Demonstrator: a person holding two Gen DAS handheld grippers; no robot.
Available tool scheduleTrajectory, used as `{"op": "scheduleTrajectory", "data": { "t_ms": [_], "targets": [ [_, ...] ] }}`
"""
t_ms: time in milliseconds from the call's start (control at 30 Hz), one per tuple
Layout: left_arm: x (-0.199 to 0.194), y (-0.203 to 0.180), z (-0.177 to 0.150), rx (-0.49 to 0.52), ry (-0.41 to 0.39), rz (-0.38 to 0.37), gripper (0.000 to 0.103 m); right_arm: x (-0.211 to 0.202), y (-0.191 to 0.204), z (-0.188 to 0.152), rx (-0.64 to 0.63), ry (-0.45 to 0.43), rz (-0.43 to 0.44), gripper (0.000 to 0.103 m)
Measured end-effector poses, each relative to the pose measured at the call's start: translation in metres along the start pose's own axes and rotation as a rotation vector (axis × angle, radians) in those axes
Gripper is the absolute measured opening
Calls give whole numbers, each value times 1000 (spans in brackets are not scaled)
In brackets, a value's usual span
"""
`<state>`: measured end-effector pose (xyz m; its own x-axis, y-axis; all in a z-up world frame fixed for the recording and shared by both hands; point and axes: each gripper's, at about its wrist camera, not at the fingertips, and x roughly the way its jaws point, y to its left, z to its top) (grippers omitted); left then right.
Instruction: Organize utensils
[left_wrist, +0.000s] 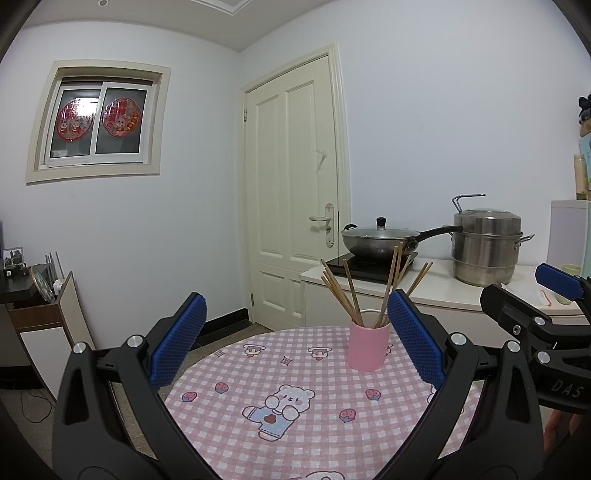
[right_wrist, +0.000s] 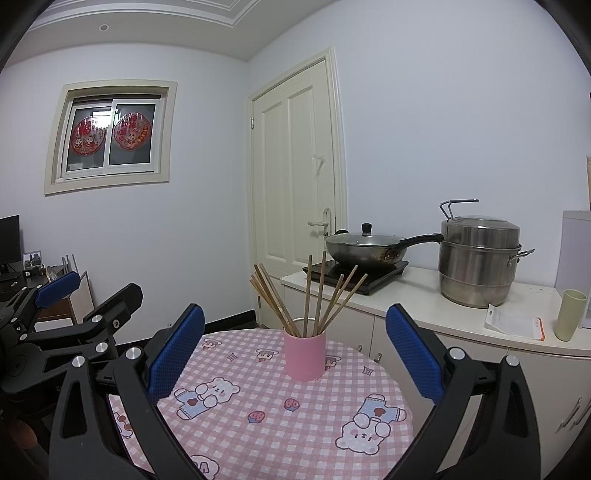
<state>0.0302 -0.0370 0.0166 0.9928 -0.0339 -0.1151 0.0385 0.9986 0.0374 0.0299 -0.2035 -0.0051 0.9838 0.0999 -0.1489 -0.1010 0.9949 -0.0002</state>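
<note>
Both the left hand-held gripper (left_wrist: 295, 339) and right hand-held gripper (right_wrist: 295, 347) hover spread wide, empty, above the worktop (right_wrist: 258, 435); chopsticks (right_wrist: 306, 299) stand in the pink cup (right_wrist: 304, 354)

Left gripper (left_wrist: 295, 339), right gripper (right_wrist: 295, 347): black moulded plastic frames with triangular cut-outs, silver round-head screws at pivots, blue textured finger pads (left_wrist: 177, 343). White "DAS" lettering on one body.

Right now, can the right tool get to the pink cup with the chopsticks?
Probably yes. The right tool is open and points straight at the pink cup, with only bare checked tablecloth between them. The chopsticks fan out above the rim, so going in low looks safest.
</note>
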Motion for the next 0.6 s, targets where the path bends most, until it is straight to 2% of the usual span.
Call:
{"op": "scheduleTrajectory", "data": {
  "t_ms": [600],
  "targets": [
    [1, -1, -2, 2, -2, 7, 97, -1, 4, -1, 3, 1, 4, 95]
  ]
}}
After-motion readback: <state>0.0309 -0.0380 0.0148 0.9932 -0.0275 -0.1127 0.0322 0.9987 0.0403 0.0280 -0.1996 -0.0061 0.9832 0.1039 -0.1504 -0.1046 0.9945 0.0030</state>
